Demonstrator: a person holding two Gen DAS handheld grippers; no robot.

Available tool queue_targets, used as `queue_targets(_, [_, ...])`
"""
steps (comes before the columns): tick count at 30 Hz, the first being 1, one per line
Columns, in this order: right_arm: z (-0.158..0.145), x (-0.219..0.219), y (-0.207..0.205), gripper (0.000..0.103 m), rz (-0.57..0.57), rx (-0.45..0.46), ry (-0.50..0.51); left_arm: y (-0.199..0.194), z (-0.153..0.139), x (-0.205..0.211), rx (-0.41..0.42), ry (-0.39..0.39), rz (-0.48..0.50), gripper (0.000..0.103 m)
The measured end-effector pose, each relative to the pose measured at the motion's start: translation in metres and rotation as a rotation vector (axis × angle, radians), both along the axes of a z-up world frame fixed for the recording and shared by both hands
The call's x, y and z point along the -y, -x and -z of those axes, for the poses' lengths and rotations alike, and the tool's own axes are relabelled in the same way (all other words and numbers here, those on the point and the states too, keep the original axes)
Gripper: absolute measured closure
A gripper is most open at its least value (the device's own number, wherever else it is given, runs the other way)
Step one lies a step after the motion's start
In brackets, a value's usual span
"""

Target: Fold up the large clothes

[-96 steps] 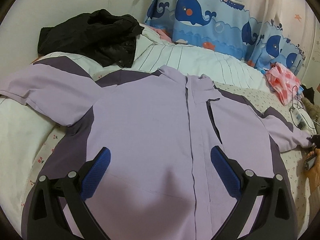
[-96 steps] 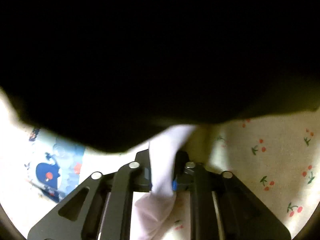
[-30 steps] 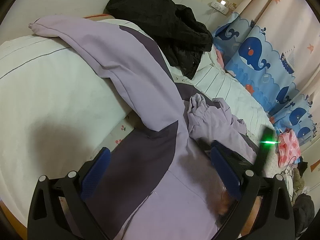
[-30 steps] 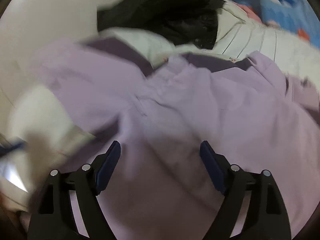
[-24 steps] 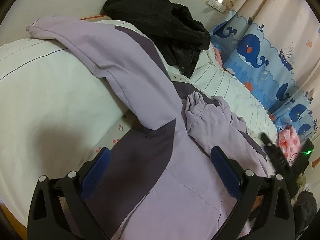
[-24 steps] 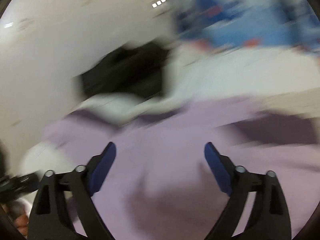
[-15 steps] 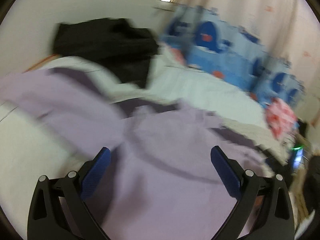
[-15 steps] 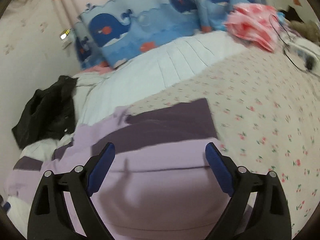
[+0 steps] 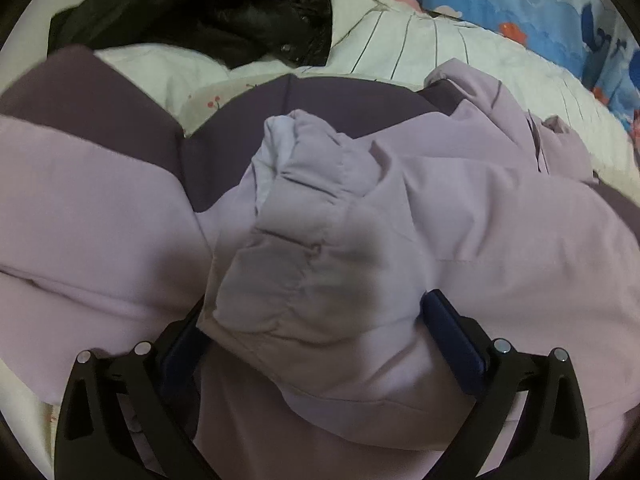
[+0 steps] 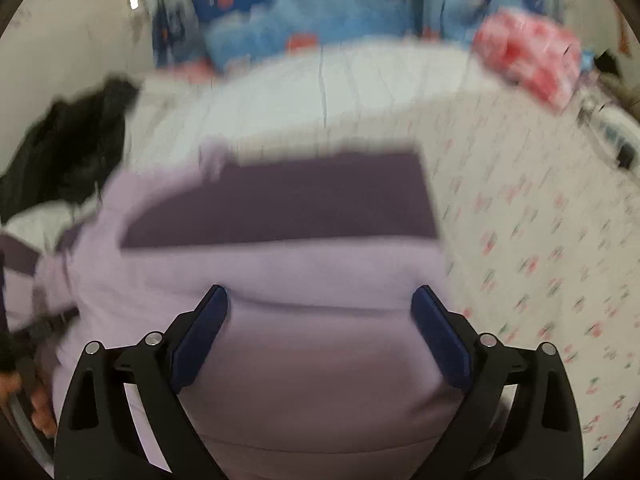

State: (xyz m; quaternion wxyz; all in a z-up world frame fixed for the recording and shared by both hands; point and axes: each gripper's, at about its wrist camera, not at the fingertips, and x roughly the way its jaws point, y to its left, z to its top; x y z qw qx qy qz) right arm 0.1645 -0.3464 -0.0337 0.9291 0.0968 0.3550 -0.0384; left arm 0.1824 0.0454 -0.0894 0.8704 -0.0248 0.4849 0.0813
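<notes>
A large lilac jacket [image 9: 480, 240] with dark purple panels lies on the bed. Its right side is folded over the body, and the folded sleeve's cuff [image 9: 304, 208] lies on top in the left wrist view. My left gripper [image 9: 316, 320] is open, its blue pads either side of that sleeve near the cuff. In the blurred right wrist view the jacket [image 10: 304, 320] shows a straight folded edge with a dark purple panel [image 10: 288, 204]. My right gripper [image 10: 320, 320] is open and empty over the lilac cloth.
A black garment [image 9: 224, 12] lies bunched at the head of the bed on a white striped quilt [image 9: 420, 48]. Whale-print curtains [image 10: 304, 4] hang behind. A pink bag [image 10: 528, 56] and cables lie at the far right on the cherry-print sheet [image 10: 540, 240].
The right gripper let go of the sleeve it held and swung back over the folded side. The left gripper moved in close, and its pads now flank the folded sleeve.
</notes>
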Motion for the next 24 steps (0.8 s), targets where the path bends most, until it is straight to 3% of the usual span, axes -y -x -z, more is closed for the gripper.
queue_targets(1, [0.001,0.002,-0.003,0.013,0.012,-0.011,0.023,0.000,0.001,0.000,0.000,-0.002,-0.001,0.005])
queue_targets(4, [0.049,0.011,-0.023,0.007,0.000,-0.237,-0.007,-0.001,0.002,0.001,0.001,-0.002,0.000,0.005])
queue_targets(8, [0.034,0.016,-0.012,0.007,0.020,-0.213,-0.013,0.004,-0.019,-0.002,-0.009,0.019,0.013,0.006])
queue_targets(11, [0.003,0.011,0.011,0.007,0.013,-0.137,-0.056,0.045,-0.070,-0.039,0.130,0.136,-0.015,0.006])
queue_targets(14, [-0.028,-0.006,0.027,0.007,-0.031,-0.086,-0.111,0.102,-0.116,-0.107,0.257,0.255,-0.090,0.006])
queue_targets(16, [-0.040,-0.024,0.044,0.007,-0.087,-0.085,-0.152,0.146,-0.140,-0.173,0.331,0.304,-0.201,0.006])
queue_targets(17, [-0.043,-0.033,0.054,0.007,-0.111,-0.086,-0.171,0.157,-0.145,-0.195,0.349,0.310,-0.243,0.006])
queue_targets(20, [-0.040,-0.059,0.078,0.007,-0.166,-0.119,-0.237,0.199,-0.157,-0.295,0.413,0.324,-0.491,0.006])
queue_targets(24, [-0.035,-0.084,0.087,0.007,-0.211,-0.134,-0.294,0.213,-0.150,-0.379,0.422,0.418,-0.673,0.006])
